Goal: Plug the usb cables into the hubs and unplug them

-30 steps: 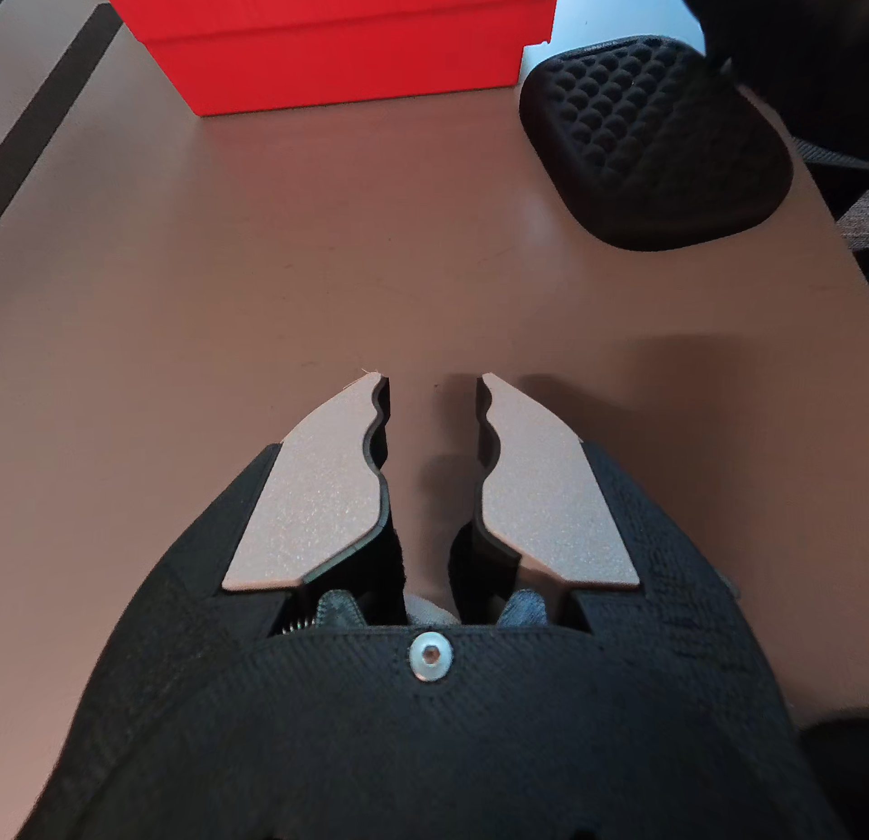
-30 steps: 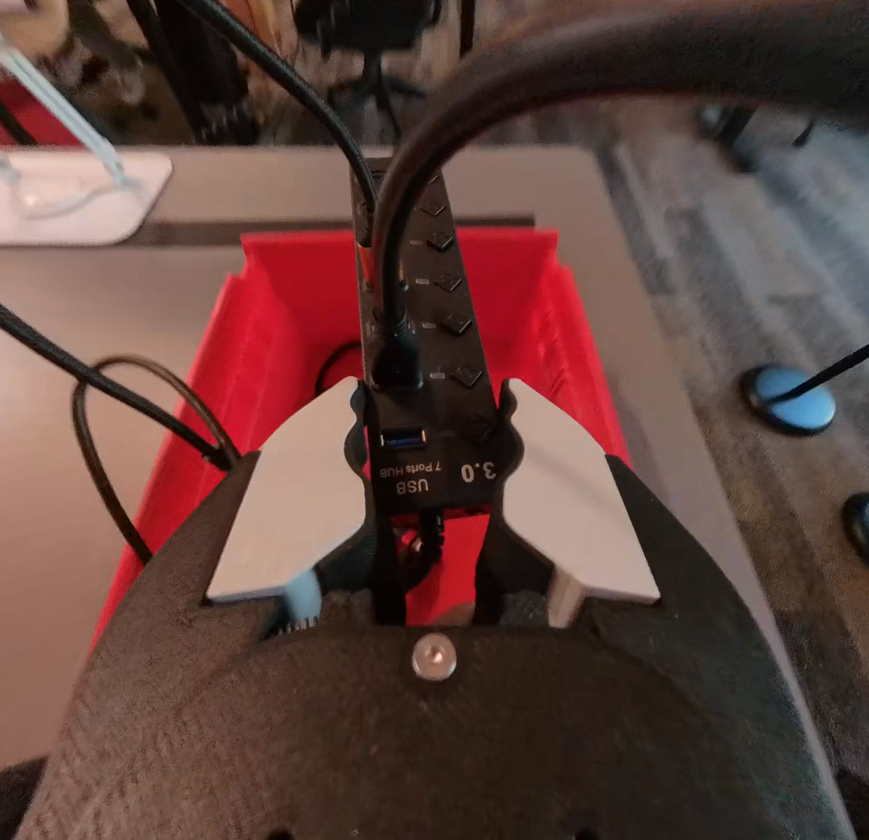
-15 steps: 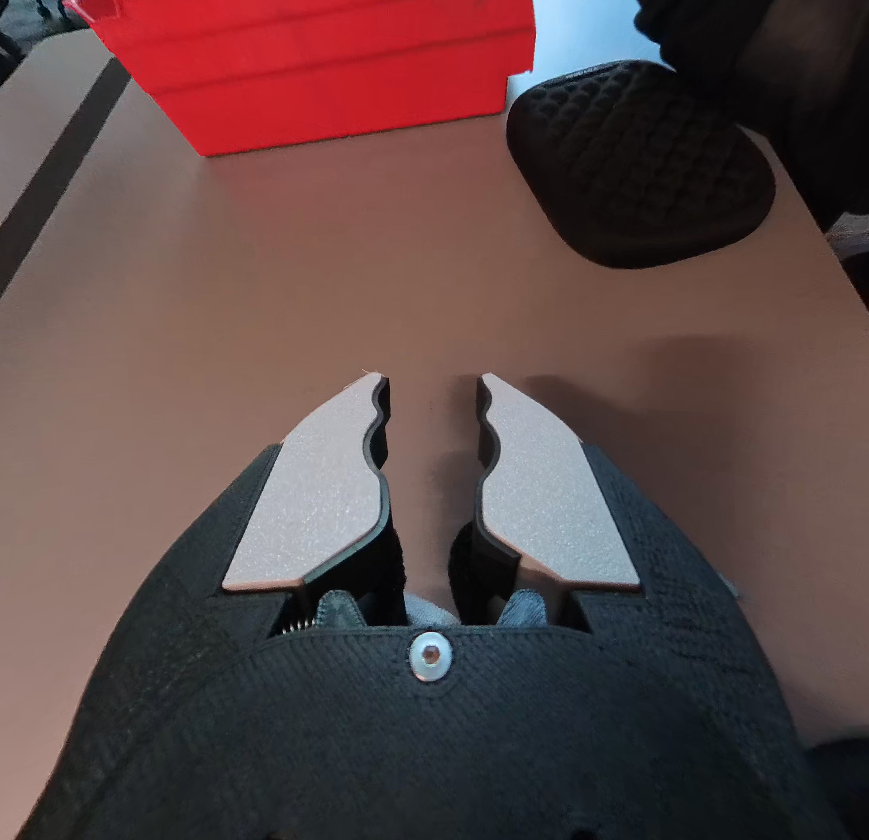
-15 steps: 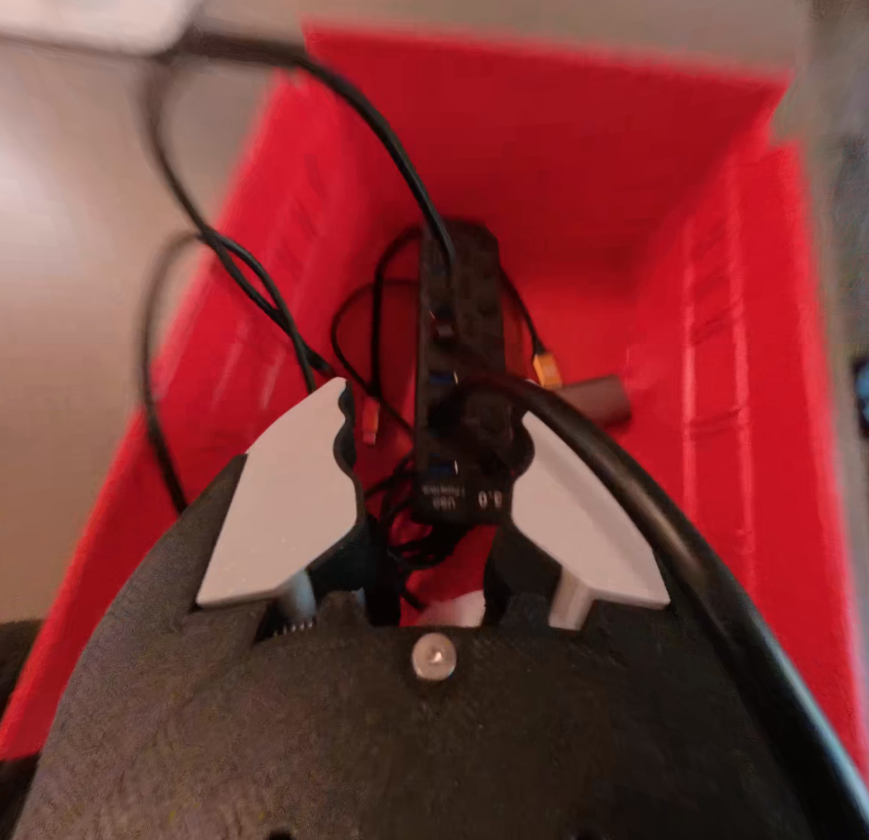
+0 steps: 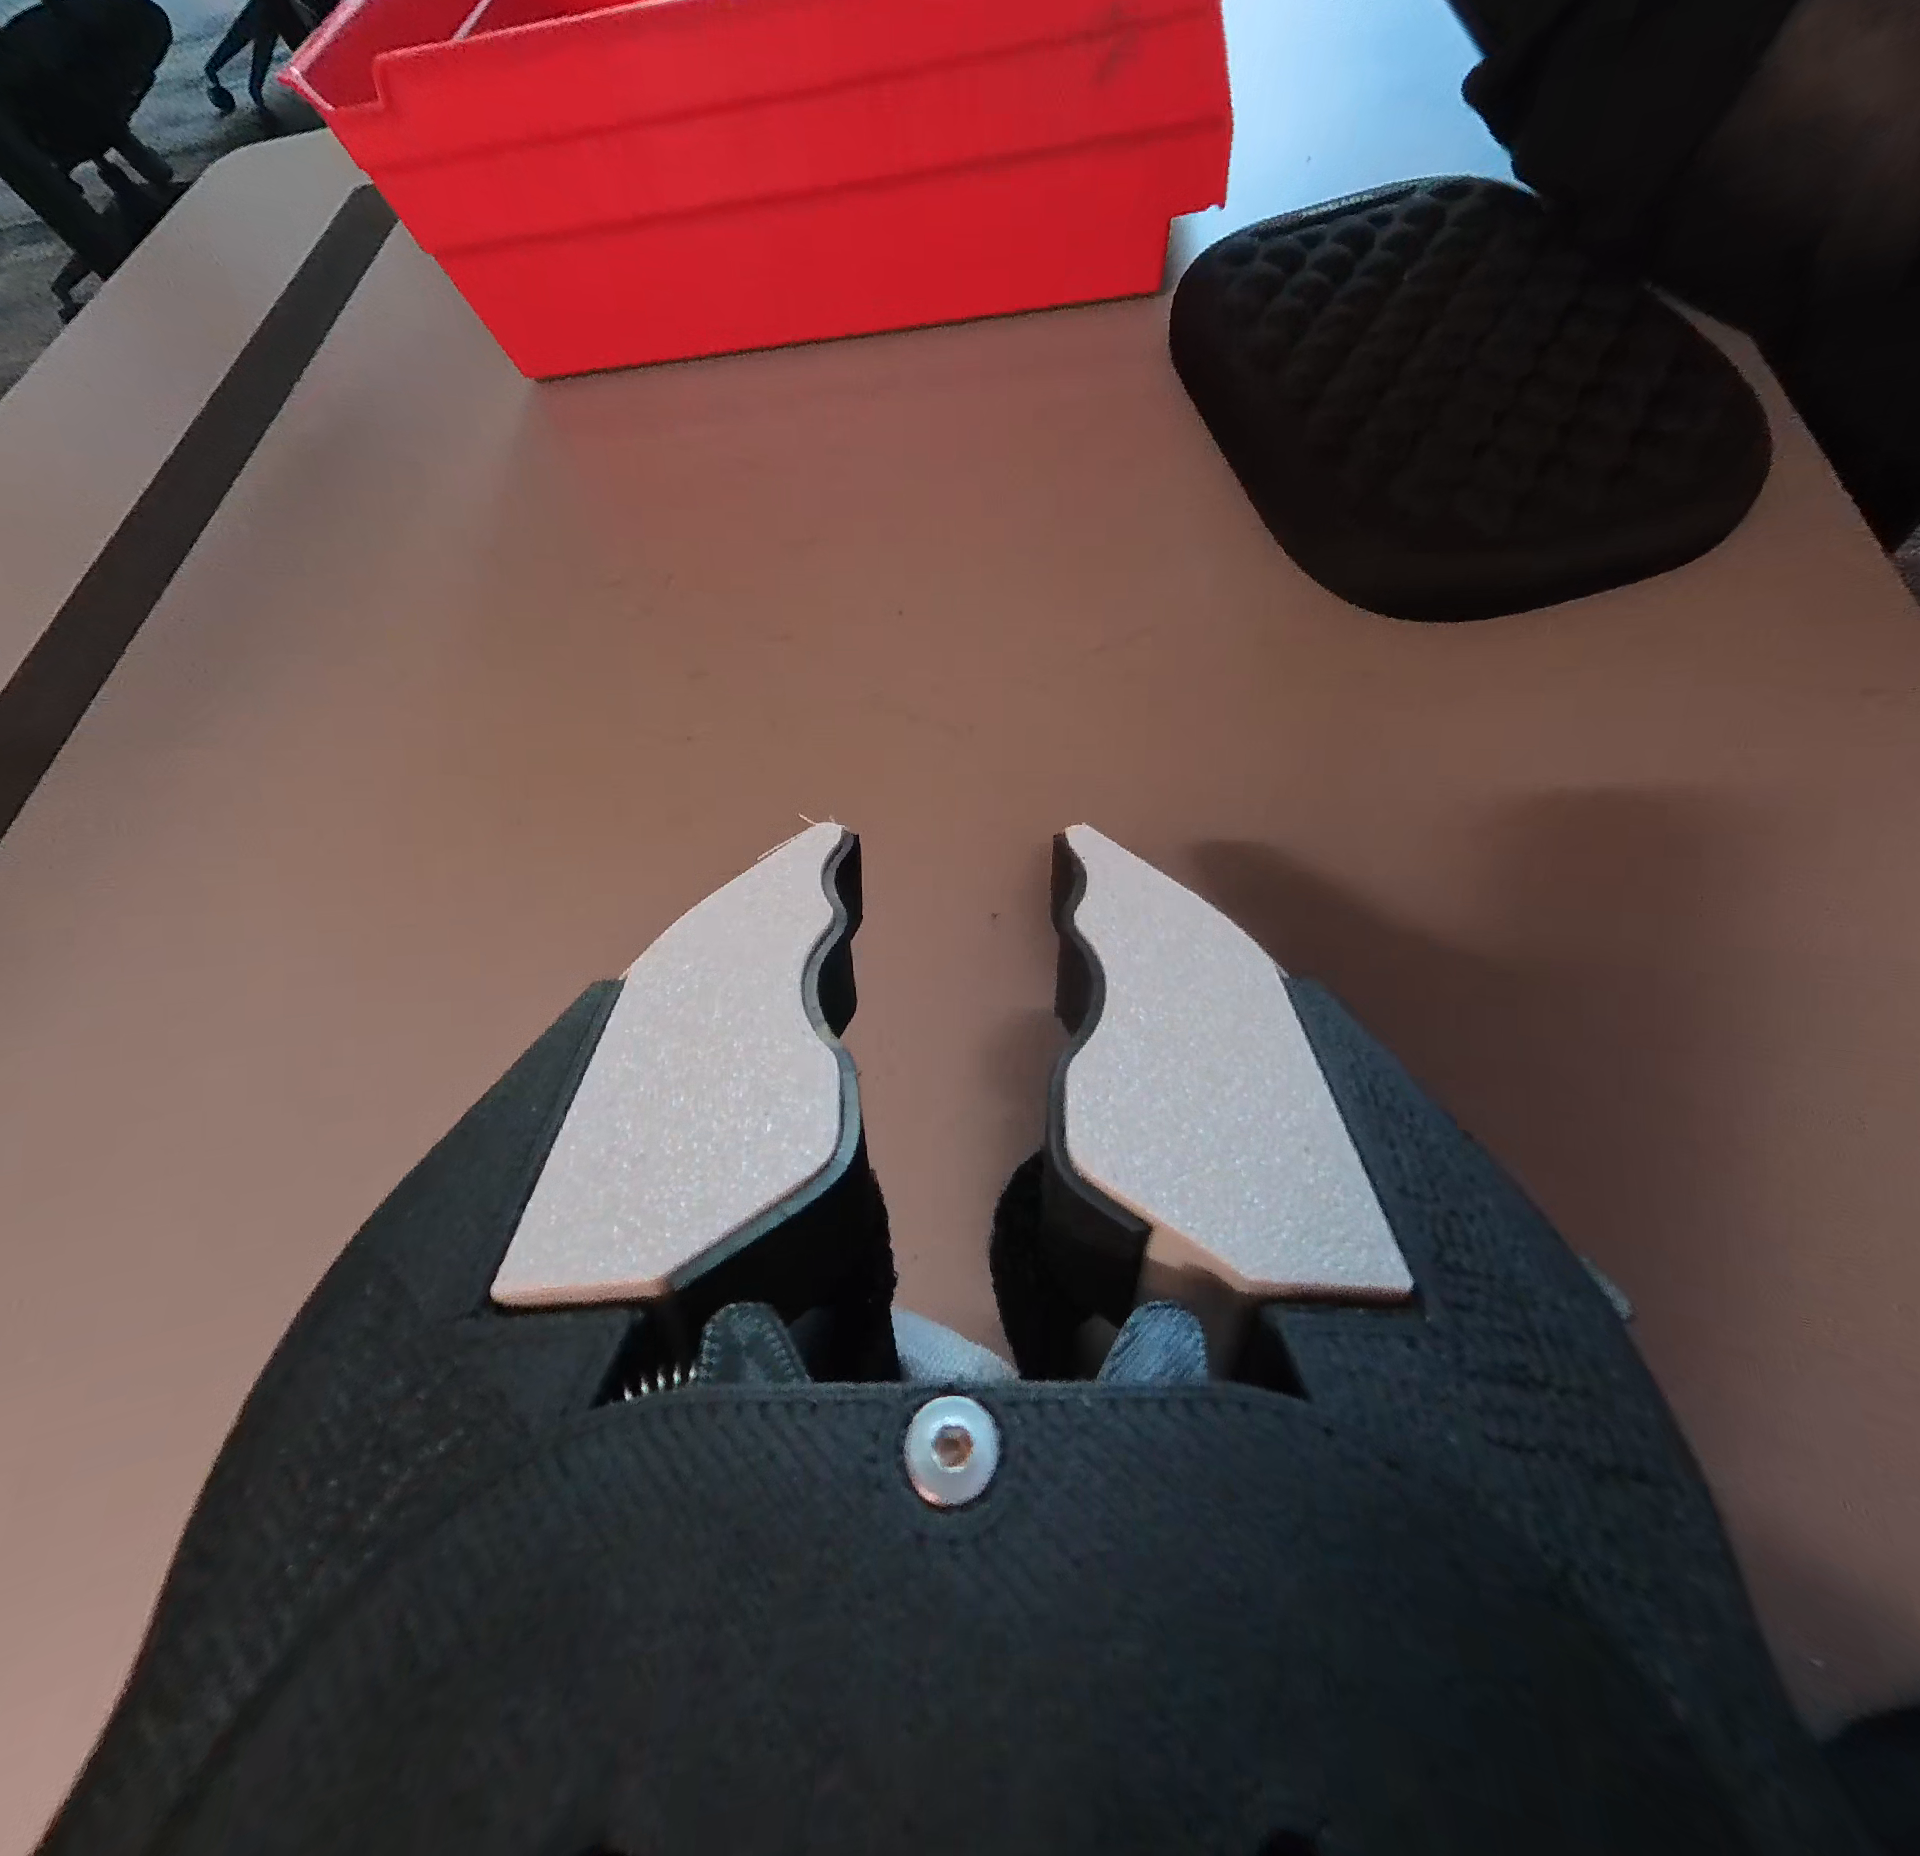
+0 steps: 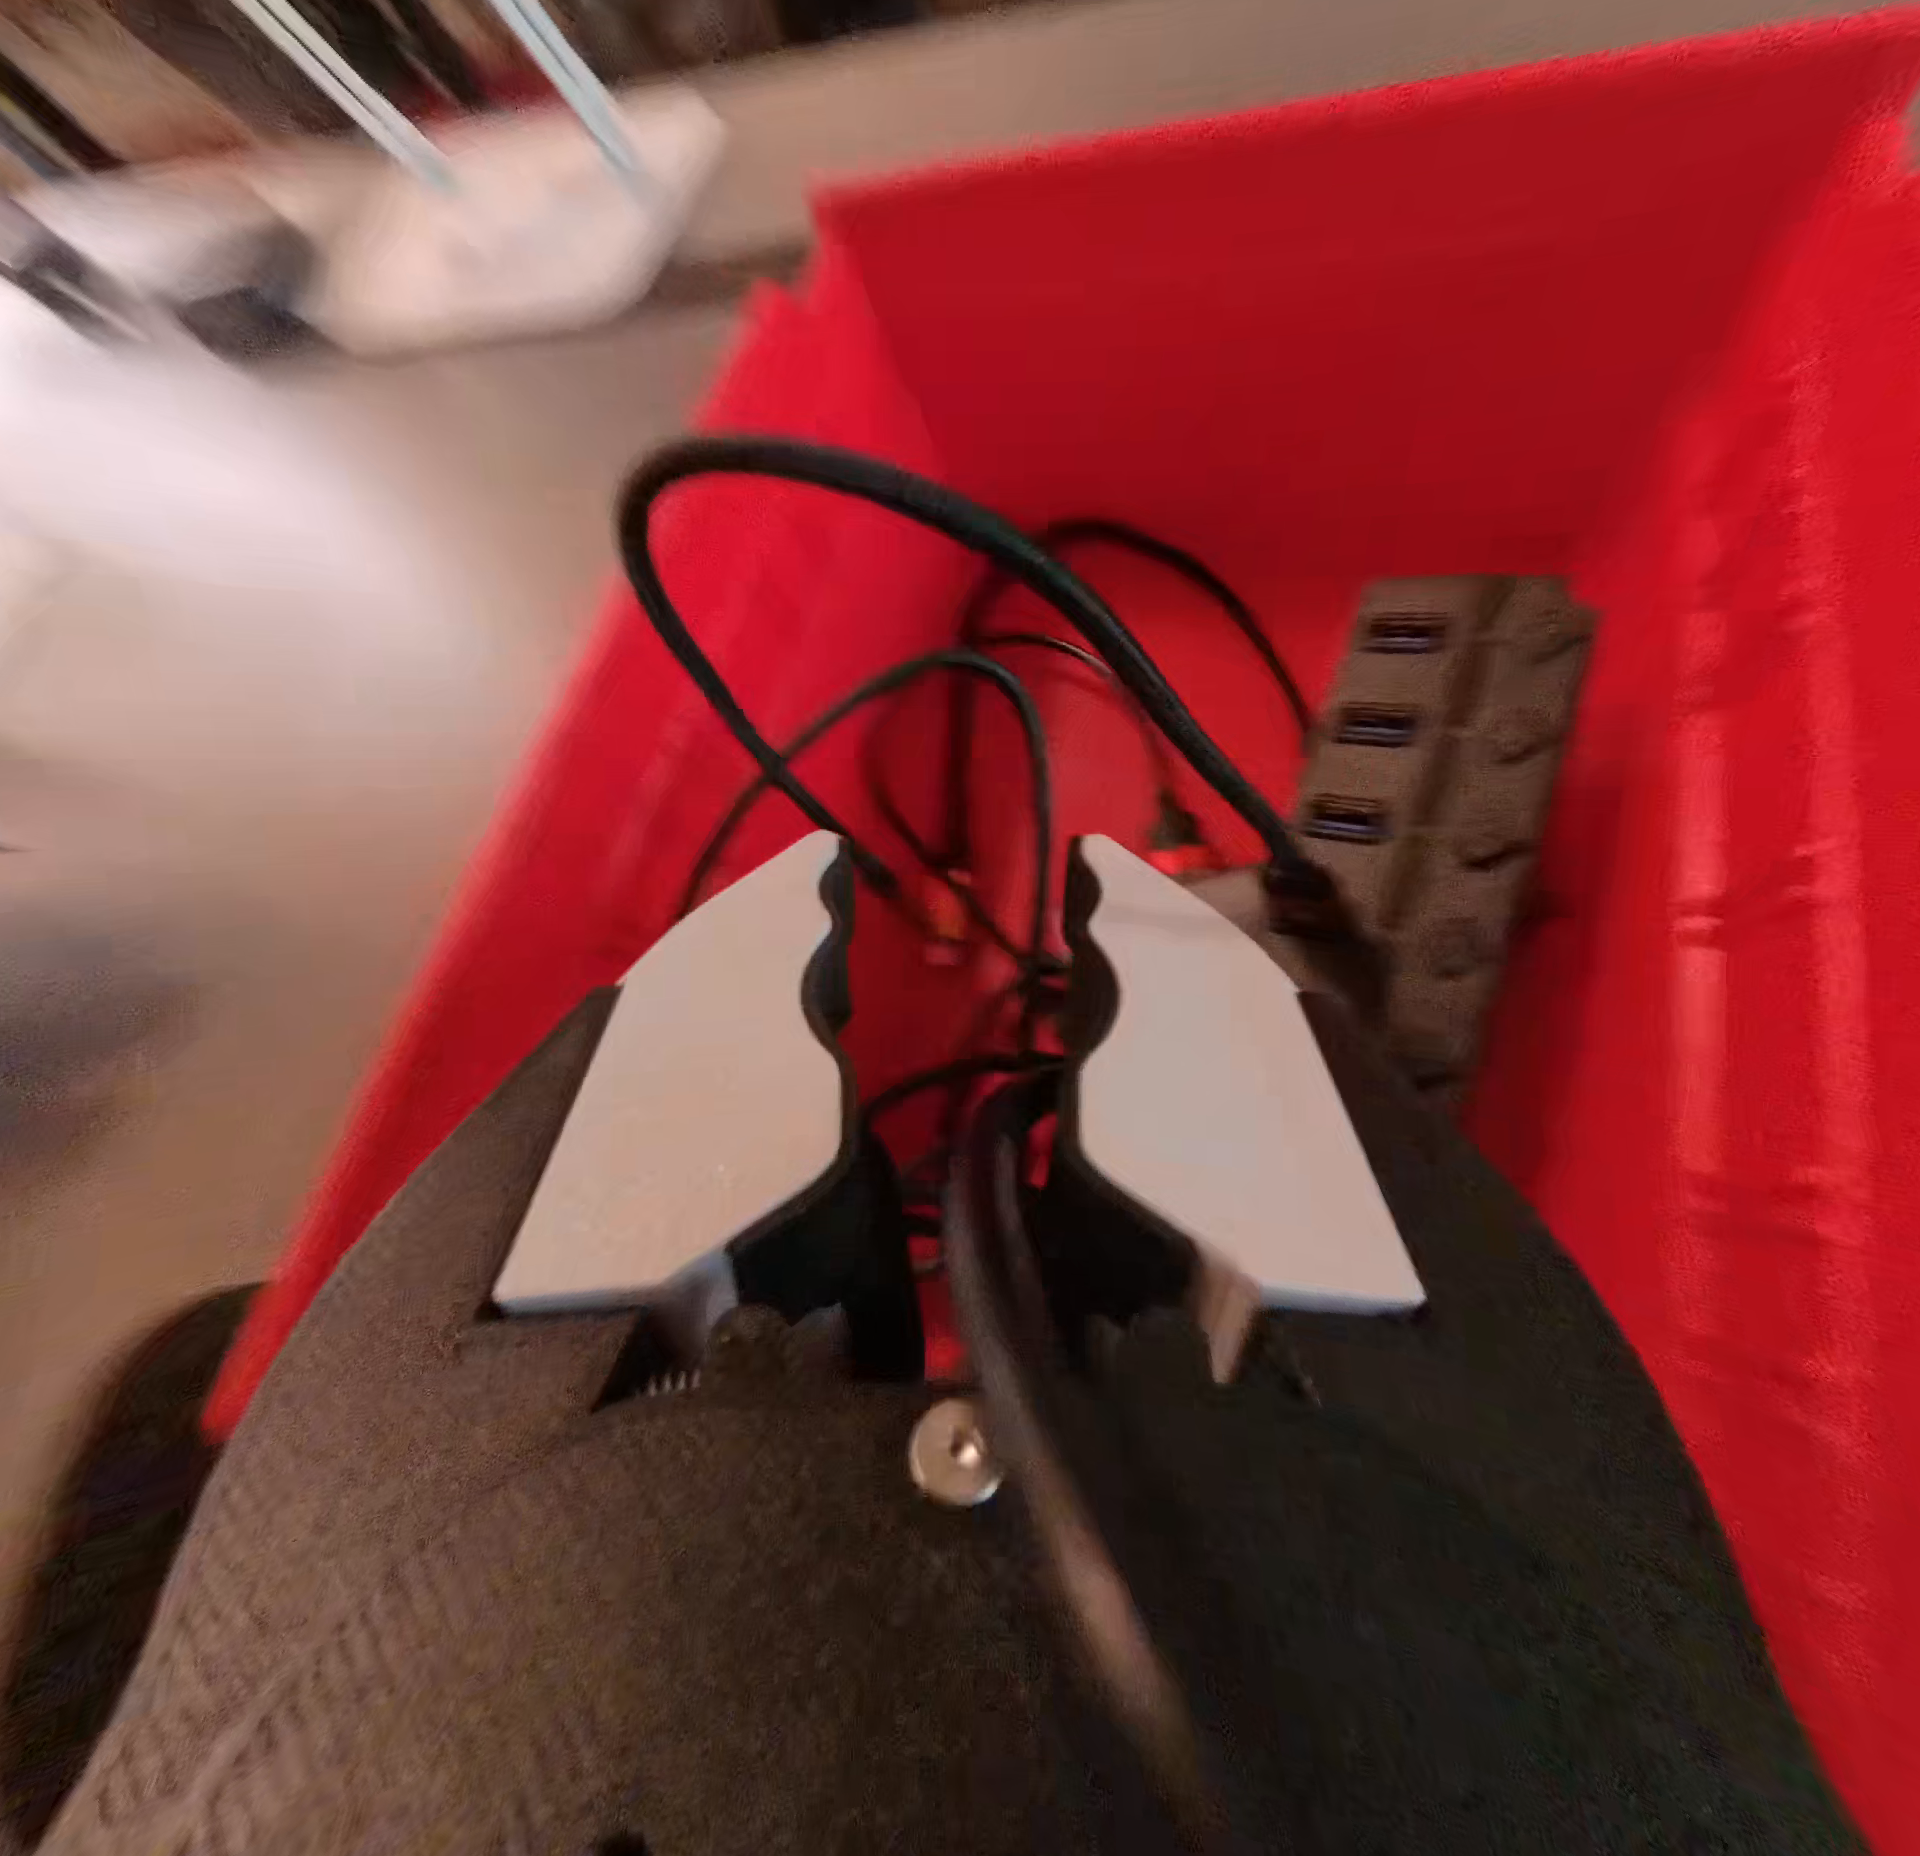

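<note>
Two views | left gripper (image 5: 956,850): jaws apart, empty, over table (image 5: 727,611), red bin (image 5: 790,165) far | right gripper (image 6: 956,861): jaws parted, empty, above bin interior; only here hub (image 6: 1455,798) right, cables (image 6: 831,518) left

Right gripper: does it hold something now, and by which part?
Nothing is held. The right gripper is open above the red bin; the USB hub lies apart inside.
</note>
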Motion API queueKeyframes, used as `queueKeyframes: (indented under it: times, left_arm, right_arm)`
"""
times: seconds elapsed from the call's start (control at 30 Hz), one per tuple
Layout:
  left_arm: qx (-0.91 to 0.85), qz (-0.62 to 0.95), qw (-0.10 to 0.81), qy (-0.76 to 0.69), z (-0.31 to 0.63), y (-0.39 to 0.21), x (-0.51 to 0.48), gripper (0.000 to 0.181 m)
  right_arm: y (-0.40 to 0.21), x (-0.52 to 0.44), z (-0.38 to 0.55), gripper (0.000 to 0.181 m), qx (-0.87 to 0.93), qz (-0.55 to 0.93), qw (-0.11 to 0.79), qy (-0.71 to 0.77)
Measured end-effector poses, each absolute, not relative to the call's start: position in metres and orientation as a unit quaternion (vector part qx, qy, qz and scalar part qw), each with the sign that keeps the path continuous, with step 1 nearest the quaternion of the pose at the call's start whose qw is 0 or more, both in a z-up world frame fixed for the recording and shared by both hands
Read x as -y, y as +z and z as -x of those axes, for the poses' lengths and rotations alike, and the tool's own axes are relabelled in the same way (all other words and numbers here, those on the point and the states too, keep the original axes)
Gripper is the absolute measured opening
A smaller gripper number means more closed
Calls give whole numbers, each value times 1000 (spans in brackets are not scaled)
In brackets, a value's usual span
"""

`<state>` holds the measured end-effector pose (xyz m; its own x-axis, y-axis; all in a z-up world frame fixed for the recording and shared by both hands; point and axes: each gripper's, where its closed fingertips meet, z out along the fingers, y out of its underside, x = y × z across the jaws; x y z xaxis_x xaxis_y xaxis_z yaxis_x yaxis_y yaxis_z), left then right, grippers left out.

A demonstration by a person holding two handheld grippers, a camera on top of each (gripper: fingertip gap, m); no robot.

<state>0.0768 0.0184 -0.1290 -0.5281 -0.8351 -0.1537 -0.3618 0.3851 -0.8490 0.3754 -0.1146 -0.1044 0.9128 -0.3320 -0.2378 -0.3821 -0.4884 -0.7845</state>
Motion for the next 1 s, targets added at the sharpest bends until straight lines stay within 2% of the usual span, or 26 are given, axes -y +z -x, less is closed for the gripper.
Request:
queueKeyframes:
  times: [0.07, 0.13, 0.33, 0.37, 0.4, 0.5, 0.63, 0.73, 0.83, 0.93, 1.0]
  left_arm:
    - [-778, 387, 295, -399, -77, -130, -19, 35]
    - [-777, 388, 294, -398, -77, -131, -20, 35]
    - [-772, 393, 296, -401, -76, -130, -24, 34]
    - [-771, 395, 296, -401, -75, -130, -26, 34]
    - [-771, 396, 297, -401, -75, -130, -27, 34]
    - [-770, 395, 299, -403, -75, -128, -26, 34]
    - [-772, 390, 301, -400, -74, -126, -25, 34]
    - [-772, 388, 306, -400, -74, -122, -25, 34]
    - [-769, 385, 312, -403, -73, -118, -25, 34]
    - [-766, 381, 319, -407, -73, -114, -25, 34]
    - [-765, 379, 326, -406, -74, -112, -25, 34]
  right_arm:
    - [-116, 118, -385, 26, -149, 906, 378, -117]
    - [-125, 119, -383, 21, -90, 932, 291, -197]
    - [-123, 153, -364, 51, -117, 966, 78, -216]
    - [-115, 160, -360, 65, -118, 969, 48, -212]
    - [-105, 166, -357, 70, -113, 971, 20, -211]
    - [-67, 162, -351, 72, -59, 974, -22, -219]
    - [-30, 155, -321, 69, 35, 987, -78, -138]
    - [7, 128, -296, 69, 123, 988, 1, -96]
    - [52, 114, -301, 73, 118, 974, 113, -158]
    - [70, 124, -320, 88, 86, 952, 194, -222]
    - [61, 141, -336, 102, 67, 942, 229, -236]
